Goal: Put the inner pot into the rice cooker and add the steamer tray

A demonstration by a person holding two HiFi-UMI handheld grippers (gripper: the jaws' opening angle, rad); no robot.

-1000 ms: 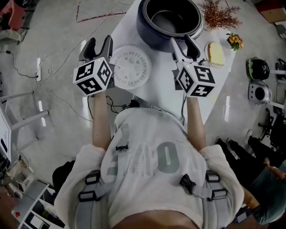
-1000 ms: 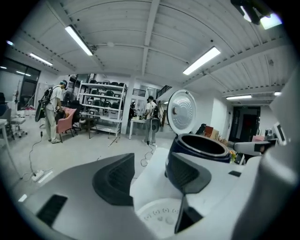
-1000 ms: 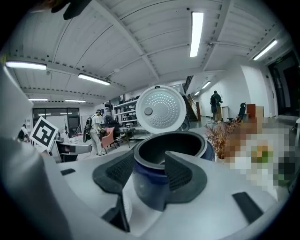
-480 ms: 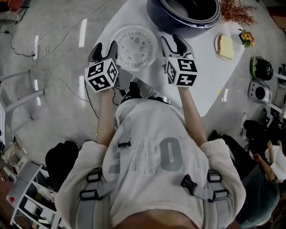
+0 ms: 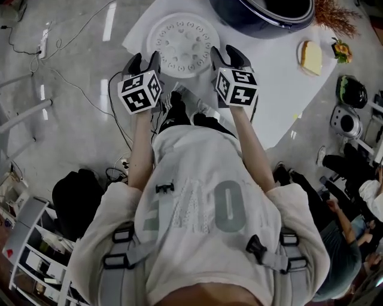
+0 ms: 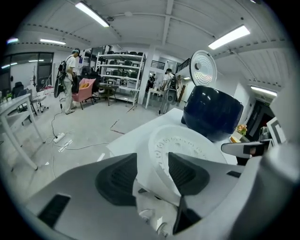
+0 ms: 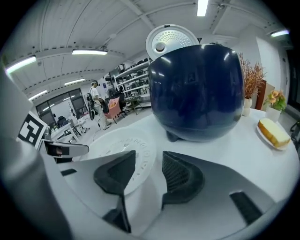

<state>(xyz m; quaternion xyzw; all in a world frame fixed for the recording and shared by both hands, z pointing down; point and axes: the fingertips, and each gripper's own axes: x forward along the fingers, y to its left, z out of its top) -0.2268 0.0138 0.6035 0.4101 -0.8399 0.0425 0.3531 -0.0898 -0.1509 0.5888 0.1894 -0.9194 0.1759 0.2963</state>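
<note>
The white perforated steamer tray (image 5: pixel 182 43) lies flat on the white table (image 5: pixel 269 95), in front of the dark blue rice cooker (image 5: pixel 263 13). The cooker's lid (image 6: pixel 202 68) stands up. The top edge of the head view cuts off its inside. My left gripper (image 5: pixel 143 60) hangs at the tray's near left rim and my right gripper (image 5: pixel 224 54) at its near right rim. Both sets of jaws are closing, with a gap still between the pads. The tray (image 6: pixel 183 149) rim shows beyond the left gripper (image 6: pixel 152 171), and the tray (image 7: pixel 123 149) beyond the right gripper (image 7: pixel 147 171). Neither presses on anything.
A yellow cake slice (image 5: pixel 311 56), a small flower pot (image 5: pixel 342 50) and a dried plant (image 5: pixel 331 9) stand on the table's right part. Cables (image 5: pixel 72 42) run over the floor at the left. Round appliances (image 5: pixel 347 122) lie on the floor at the right, where people stand.
Both grippers have come down and back from beside the cooker to the tray's near rim, one on each side. Their jaws have narrowed a little.
</note>
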